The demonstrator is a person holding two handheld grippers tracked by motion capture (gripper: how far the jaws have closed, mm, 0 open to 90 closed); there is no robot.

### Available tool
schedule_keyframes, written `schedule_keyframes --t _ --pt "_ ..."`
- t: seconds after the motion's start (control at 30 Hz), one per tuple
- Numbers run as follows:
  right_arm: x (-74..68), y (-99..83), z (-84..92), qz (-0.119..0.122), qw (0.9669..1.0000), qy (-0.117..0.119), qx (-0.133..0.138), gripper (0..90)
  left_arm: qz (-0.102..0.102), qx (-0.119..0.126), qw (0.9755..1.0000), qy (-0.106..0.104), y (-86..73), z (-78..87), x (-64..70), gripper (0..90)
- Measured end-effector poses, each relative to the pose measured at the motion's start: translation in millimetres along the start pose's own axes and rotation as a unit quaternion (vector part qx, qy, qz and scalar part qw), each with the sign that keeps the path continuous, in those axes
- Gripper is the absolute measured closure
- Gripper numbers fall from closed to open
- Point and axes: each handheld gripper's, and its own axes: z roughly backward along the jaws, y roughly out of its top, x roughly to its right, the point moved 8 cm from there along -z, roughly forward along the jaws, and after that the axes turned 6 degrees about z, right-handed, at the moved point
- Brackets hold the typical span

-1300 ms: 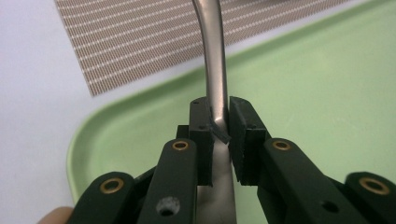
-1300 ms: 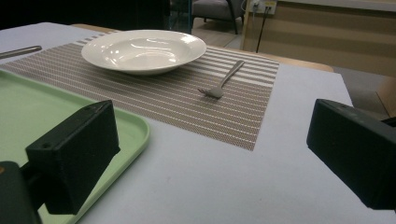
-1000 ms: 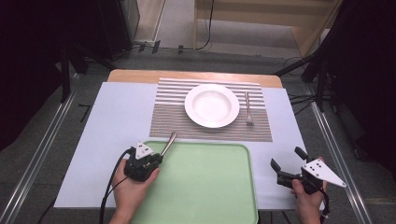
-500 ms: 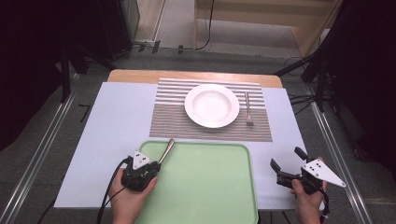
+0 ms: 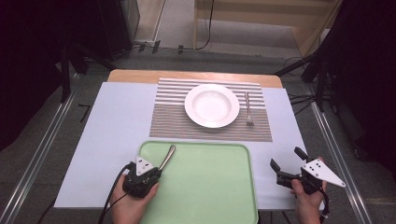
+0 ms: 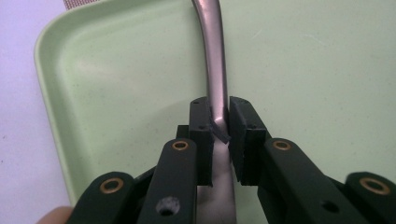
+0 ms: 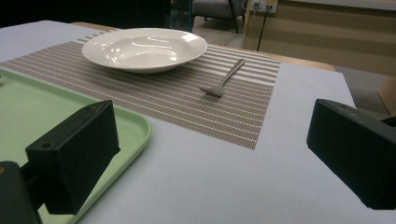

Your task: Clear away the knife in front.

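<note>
Metal utensil handle [image 6: 215,70] pinched between left gripper [image 6: 219,122] pads, above green tray [image 6: 116,70].

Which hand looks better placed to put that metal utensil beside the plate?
Probably the left. Its hand-held gripper is already shut on the utensil's handle over the green tray. The right hand-held gripper stands open beside the tray, holding nothing.

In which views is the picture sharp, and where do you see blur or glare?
High view: even light on the table, dark surroundings, the plate and fork a little soft. Left gripper view: the utensil handle shows a pale sheen; the near part between the left gripper pads is blurred. Right gripper view: the right gripper is soft, the plate has bright reflections.
</note>
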Motion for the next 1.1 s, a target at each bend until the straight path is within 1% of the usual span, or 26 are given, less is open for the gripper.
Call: schedule_keyframes --t 0.07,0.1,0.13,0.2,0.3,0.33,0.37,0.43,0.5,0.53,0.57,0.6,0.63,0.67,0.7,0.8,0.87,0.9,0.97,1.0,1.1 --pt "0.0 0.0 0.0 0.000 1.0000 0.000 0.000 1.0 0.002 -0.007 1.0000 0.000 -2.1 -0.9 0.7 79.4" --pt "-0.1 0.1 -0.1 0.001 1.0000 0.000 0.000 1.0 0.004 -0.006 1.0000 -0.001 -2.8 -1.5 1.4 79.4" --pt "0.1 0.0 0.0 0.000 1.0000 0.000 0.000 1.0 0.001 -0.009 1.0000 0.002 -3.5 -0.7 0.9 79.4" --pt "0.1 0.0 0.1 0.000 1.0000 -0.001 0.000 1.0 0.001 -0.007 1.0000 -0.001 -4.0 -0.6 1.4 79.4" --pt "0.0 0.2 0.2 -0.001 1.0000 0.000 0.001 1.0 0.001 -0.006 1.0000 0.003 -4.2 -0.6 1.0 79.1" --pt "0.2 0.1 0.4 0.000 1.0000 -0.001 0.001 1.0 0.001 -0.010 0.9999 0.004 -3.6 -0.8 1.3 78.9" --pt "0.4 0.2 0.4 0.001 1.0000 -0.001 0.001 1.0 0.000 -0.007 1.0000 0.004 -3.2 -1.2 1.3 78.3" --pt "0.7 0.4 0.5 0.002 1.0000 -0.002 0.001 1.0 -0.001 -0.008 1.0000 0.004 -2.7 -1.6 1.1 71.3" --pt "0.8 0.6 0.8 0.002 1.0000 -0.002 0.001 1.0 0.001 -0.007 1.0000 -0.001 0.3 -1.6 0.6 70.3" --pt "1.3 0.6 1.3 0.003 1.0000 -0.002 0.002 1.0 -0.002 -0.003 1.0000 -0.004 3.3 -1.0 0.1 70.6" --pt "1.3 0.6 1.4 0.003 1.0000 -0.002 0.002 1.0 -0.008 -0.002 1.0000 0.001 10.0 0.6 0.1 71.9" --pt "1.3 0.6 1.6 0.003 1.0000 -0.002 0.001 1.0 -0.010 0.000 0.9999 -0.008 13.9 0.6 2.0 73.2" --pt "1.3 0.6 1.6 0.003 1.0000 -0.002 0.001 1.0 -0.010 0.000 0.9999 -0.008 13.9 0.6 2.0 75.2" --pt "1.3 0.5 1.5 0.003 1.0000 -0.002 0.001 1.0 -0.010 0.003 0.9998 -0.014 17.7 0.1 4.4 75.2" --pt "1.5 0.6 1.3 0.003 1.0000 -0.003 0.002 1.0 -0.020 0.002 0.9997 -0.012 20.8 -0.7 5.5 77.9" --pt "1.4 0.1 0.8 0.002 1.0000 -0.002 0.001 1.0 -0.036 -0.002 0.9991 -0.023 28.7 -5.9 11.9 88.0" --pt "1.7 0.3 1.0 0.003 1.0000 -0.002 0.002 1.0 -0.046 -0.011 0.9985 -0.027 31.8 -11.8 15.9 89.2" --pt "1.7 0.1 1.4 0.003 1.0000 -0.003 0.000 1.0 -0.048 -0.013 0.9983 -0.031 33.0 -15.1 18.1 89.3" --pt "2.1 0.1 1.7 0.004 1.0000 -0.003 0.001 1.0 -0.052 -0.021 0.9979 -0.034 33.7 -21.8 20.8 89.3" --pt "2.0 0.1 2.0 0.000 1.0000 -0.004 0.000 1.0 -0.055 -0.026 0.9976 -0.033 33.7 -26.3 21.6 89.4" --pt "1.9 0.1 2.1 -0.001 1.0000 -0.004 0.001 1.0 -0.053 -0.030 0.9977 -0.032 32.7 -30.5 19.9 89.5"
